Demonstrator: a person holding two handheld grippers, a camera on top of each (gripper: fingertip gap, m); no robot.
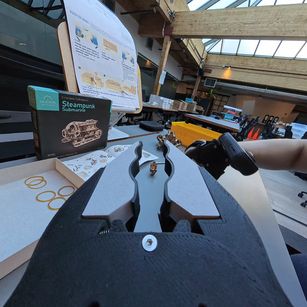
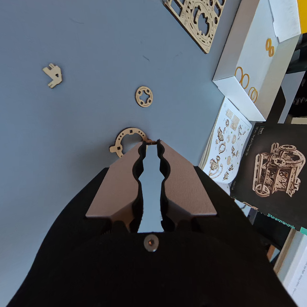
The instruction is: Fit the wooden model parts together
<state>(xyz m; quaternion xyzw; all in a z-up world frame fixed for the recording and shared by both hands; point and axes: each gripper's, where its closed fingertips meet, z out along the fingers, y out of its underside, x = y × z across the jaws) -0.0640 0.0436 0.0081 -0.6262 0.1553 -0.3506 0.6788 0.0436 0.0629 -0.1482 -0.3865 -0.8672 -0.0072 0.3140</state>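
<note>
- Right gripper pinches a small wooden part at its fingertips, just above the grey table.
- Left gripper hangs open, holding nothing.
- Beside the right fingertips lies a horseshoe-shaped wooden piece; a ring piece sits farther off.
- Rubber bands lie in the cardboard tray.

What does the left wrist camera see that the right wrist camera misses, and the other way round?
Only the left view shows the instruction sheet on its stand, the yellow bin, a small built wooden piece on the table, and the right tool from outside. Only the right view shows loose flat parts: a small ring, a horseshoe-shaped piece, an angular piece and a cut-out sheet. Both show the kit box, the open booklet and the tray of rubber bands.
</note>
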